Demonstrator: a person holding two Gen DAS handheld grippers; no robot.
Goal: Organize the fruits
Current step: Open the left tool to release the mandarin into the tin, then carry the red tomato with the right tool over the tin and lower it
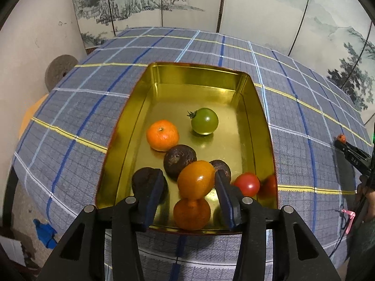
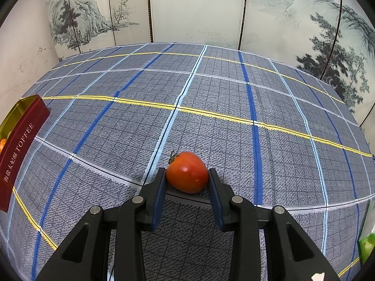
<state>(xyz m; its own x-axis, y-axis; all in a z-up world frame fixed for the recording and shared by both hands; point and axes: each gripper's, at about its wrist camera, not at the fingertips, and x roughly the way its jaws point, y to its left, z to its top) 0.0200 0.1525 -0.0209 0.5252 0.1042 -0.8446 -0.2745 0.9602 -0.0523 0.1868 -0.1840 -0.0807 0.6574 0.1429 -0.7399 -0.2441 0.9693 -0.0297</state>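
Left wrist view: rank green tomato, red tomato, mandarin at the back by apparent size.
1. Mandarin, largest.
2. Green tomato.
3. Red tomato.
Green and red look close in size, and red sits nearer the camera, so their order is unsure.

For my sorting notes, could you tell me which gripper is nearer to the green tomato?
Left. The left gripper hangs over the near end of the gold tin, where the green tomato lies farther in. The right gripper is outside the tin, shut on a red tomato.

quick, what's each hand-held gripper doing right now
Left hand-held gripper: open, an oval orange tomato loose between its pads, over the gold metal tin.
Right hand-held gripper: shut on a round red tomato.
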